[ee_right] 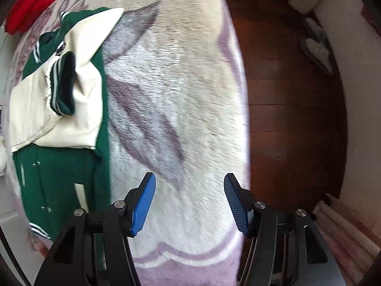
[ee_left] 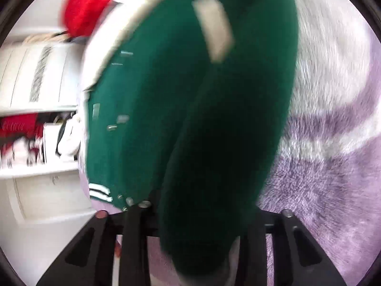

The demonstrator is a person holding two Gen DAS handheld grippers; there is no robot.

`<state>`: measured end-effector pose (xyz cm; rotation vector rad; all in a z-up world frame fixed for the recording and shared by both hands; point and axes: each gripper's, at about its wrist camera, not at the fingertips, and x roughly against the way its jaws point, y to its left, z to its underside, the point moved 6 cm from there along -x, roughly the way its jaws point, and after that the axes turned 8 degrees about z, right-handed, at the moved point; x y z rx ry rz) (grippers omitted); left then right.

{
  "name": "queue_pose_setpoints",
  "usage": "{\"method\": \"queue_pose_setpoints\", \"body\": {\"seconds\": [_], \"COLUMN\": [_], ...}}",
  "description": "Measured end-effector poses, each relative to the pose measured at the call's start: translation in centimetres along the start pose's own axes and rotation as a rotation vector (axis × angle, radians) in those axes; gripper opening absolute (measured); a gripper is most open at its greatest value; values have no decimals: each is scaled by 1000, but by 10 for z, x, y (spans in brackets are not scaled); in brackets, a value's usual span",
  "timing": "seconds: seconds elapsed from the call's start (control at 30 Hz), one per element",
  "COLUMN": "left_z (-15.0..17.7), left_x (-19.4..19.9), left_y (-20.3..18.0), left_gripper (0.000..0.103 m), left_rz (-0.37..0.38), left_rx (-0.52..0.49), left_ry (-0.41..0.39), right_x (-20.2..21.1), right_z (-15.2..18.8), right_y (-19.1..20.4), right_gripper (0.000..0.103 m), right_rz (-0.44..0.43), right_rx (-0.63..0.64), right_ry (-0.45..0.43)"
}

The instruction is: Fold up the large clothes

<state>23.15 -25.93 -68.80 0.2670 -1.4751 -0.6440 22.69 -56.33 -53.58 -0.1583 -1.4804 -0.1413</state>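
Observation:
A green varsity jacket (ee_left: 147,109) with cream sleeves and striped cuffs lies on a fluffy white and lilac blanket (ee_left: 333,143). In the left wrist view a thick dark fold of it runs down between the fingers of my left gripper (ee_left: 195,226) and fills the gap; the pads are hidden by the cloth. The picture is blurred. In the right wrist view the jacket (ee_right: 62,174) lies at the left with a cream sleeve (ee_right: 47,109) folded over its chest. My right gripper (ee_right: 189,202) points down at the bare blanket (ee_right: 178,95) to the jacket's right, blue pads apart, nothing between them.
A red garment (ee_right: 35,0) lies beyond the jacket's collar. The blanket's edge drops to a dark wood floor (ee_right: 285,95) on the right. White shelves (ee_left: 35,83) with clothes stand on the left in the left wrist view.

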Motion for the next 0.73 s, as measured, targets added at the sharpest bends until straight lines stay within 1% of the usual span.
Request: {"method": "queue_pose_setpoints", "body": {"seconds": [0.03,0.07,0.1,0.13,0.17,0.23,0.27,0.37,0.4,0.5,0.53,0.57,0.6,0.63,0.67,0.73], "left_z": [-3,-4,-4,-4,-3,-1,-1,-2,-3,-7,-8,-9,-9,-10,-10,-9], "left_x": [-4,-3,-2,4,8,18,22,36,39,43,41,42,41,42,42,41], "left_y": [-1,2,6,12,15,25,29,45,49,69,77,82,90,99,104,118], "left_gripper": [33,31,30,27,26,25,25,24,24,24,24,24,24,24,24,24], "left_rz": [8,34,61,60,44,18,9,3,-3,4,7,17,22,34,46,80], "left_rx": [-9,14,38,52,48,44,42,46,38,44,46,50,55,74,84,115], "left_ry": [-7,-12,-17,-37,-52,-82,-93,-113,-116,-121,-125,-126,-128,-139,-142,-156], "right_x": [-5,-8,-12,-16,-19,-24,-30,-43,-48,-62,-65,-65,-62,-59,-54,-33], "right_z": [-6,-12,-19,-26,-33,-47,-56,-81,-89,-112,-117,-121,-124,-126,-125,-127], "right_y": [9,18,28,38,50,67,77,103,109,135,145,155,162,170,179,192], "right_gripper": [62,62,65,78,86,86,86,88,89,90,89,80,61,33,27,21], "right_rz": [-85,-189,-287,-374,-457,-565,-621,-779,-813,-854,-841,-818,-802,-768,-778,-747], "right_rx": [-16,-39,-56,-60,-54,-51,-60,-113,-129,-139,-123,-120,-116,-110,-116,-101], "right_ry": [7,14,27,39,48,51,66,105,115,146,162,165,147,149,168,142]}}
